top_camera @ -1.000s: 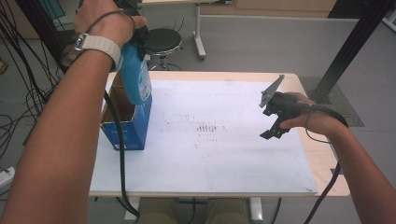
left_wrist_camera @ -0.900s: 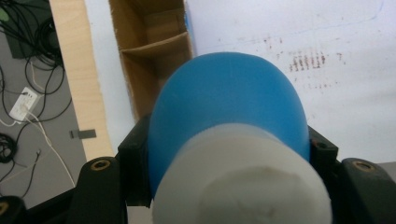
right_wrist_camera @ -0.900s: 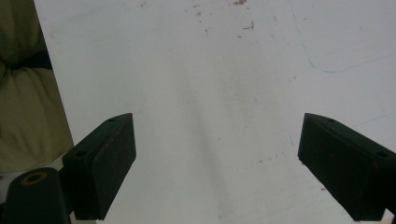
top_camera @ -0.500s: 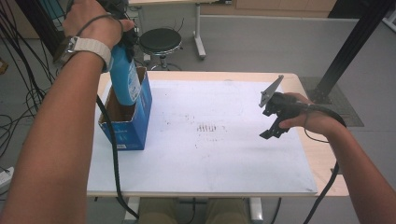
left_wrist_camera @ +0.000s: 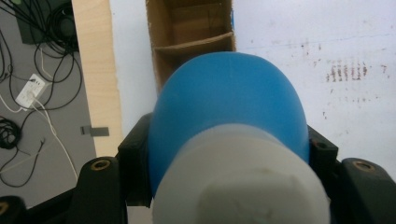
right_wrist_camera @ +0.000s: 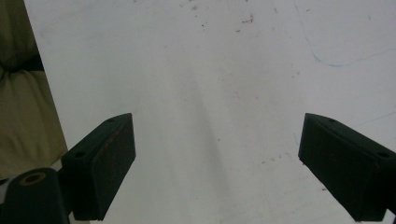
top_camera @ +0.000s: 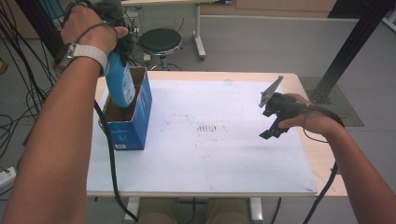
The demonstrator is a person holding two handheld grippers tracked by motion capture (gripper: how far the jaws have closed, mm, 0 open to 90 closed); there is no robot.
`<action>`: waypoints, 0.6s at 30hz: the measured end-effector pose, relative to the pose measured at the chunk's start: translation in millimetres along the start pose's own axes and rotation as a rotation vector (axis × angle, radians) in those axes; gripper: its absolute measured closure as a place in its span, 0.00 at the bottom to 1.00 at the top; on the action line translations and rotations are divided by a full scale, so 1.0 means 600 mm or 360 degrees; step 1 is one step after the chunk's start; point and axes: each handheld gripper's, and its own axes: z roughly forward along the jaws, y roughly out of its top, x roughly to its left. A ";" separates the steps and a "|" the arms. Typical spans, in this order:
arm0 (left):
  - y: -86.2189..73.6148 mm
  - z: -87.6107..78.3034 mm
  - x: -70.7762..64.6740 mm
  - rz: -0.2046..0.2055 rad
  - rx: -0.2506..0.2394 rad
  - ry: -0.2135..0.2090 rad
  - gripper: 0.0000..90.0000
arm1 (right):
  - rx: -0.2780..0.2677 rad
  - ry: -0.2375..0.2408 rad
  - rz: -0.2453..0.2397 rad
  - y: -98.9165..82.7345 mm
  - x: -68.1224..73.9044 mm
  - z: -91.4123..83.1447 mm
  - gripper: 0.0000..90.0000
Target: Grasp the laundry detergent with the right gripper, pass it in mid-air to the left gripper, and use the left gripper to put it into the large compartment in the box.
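The left gripper (top_camera: 116,46) pinches a blue bottle (top_camera: 120,84) by its white-capped end, its base lowered into the open top of the blue box (top_camera: 137,119) at the table's (top_camera: 322,158) left edge. Well right of the box, the right gripper (top_camera: 271,116) hangs over the white mat (top_camera: 210,154), its 2 jaws spread wide with nothing between them.

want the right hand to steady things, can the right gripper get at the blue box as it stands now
Probably yes. The right gripper hangs open and empty over the white table sheet, with nothing between it and the blue box. Only the left gripper, lowering the blue bottle in, crowds the box's top.
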 end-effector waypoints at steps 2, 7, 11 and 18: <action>0.000 0.006 0.003 -0.0005 -0.0004 0.0007 0.42 | 0.0002 0.0005 0.0010 -0.002 0.000 0.003 0.12; -0.003 0.024 0.011 -0.0011 -0.0003 0.0004 0.42 | 0.0005 0.0004 0.0016 -0.004 0.000 0.004 0.12; -0.004 0.039 0.011 -0.0008 -0.0008 0.0002 0.42 | 0.0001 0.0005 0.0022 -0.005 0.000 0.005 0.12; -0.005 0.069 0.012 0.0004 -0.0001 -0.0007 0.42 | 0.0006 0.0005 0.0028 -0.007 0.001 0.007 0.12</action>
